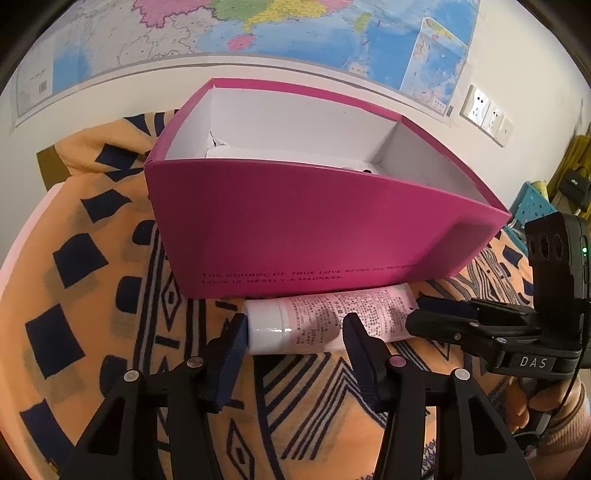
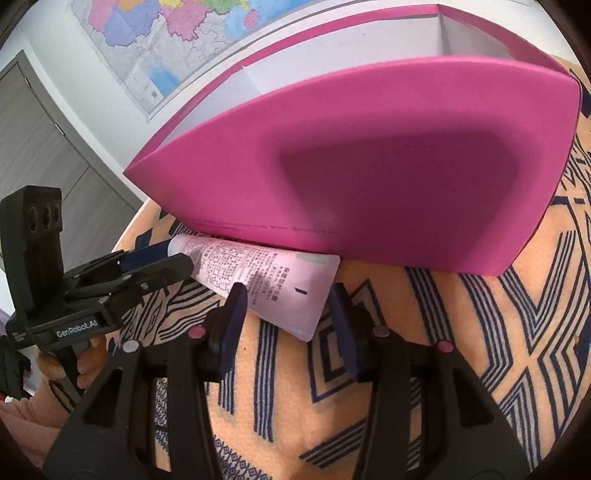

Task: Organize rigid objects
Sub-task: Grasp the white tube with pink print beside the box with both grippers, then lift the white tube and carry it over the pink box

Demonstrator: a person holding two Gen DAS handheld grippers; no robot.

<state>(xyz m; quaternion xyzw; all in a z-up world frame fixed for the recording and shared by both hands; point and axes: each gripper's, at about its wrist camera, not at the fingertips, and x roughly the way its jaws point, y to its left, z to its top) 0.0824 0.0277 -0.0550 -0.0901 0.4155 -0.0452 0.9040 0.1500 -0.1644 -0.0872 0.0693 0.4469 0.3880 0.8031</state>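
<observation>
Tube (image 1: 325, 319) of pink-and-white cream lies flat on the orange patterned cloth (image 1: 110, 332), its long side touching the foot of the magenta box's (image 1: 295, 229) near wall, white cap end toward the left gripper and flat crimped end toward the right one. It sits outside the box, so the sorting step for it is not yet done.

Both tools straddle it, 1 at each end. In the left wrist view the left gripper (image 1: 295, 332) has its 2 dark blue pads either side of the cap end: the left pad meets the cap's end face and the right pad lies against the printed body, so it looks closed on the tube, though how firmly the pads bear cannot be told. In the right wrist view the right gripper (image 2: 286, 306) brackets the crimped end; its left pad touches the tube's edge while a sliver of cloth shows between the crimp and the right pad, so I read it as still open (not yet a grip).

2 holds make sense here: the tube is wedged against the box wall, and taking it from both ends would let it be drawn clear and raised level over the rim. The box stands open-topped with white inner walls (image 1: 280, 125) and something pale already inside, too hidden to name. Behind it, a map (image 1: 295, 26) hangs on the wall.
</observation>
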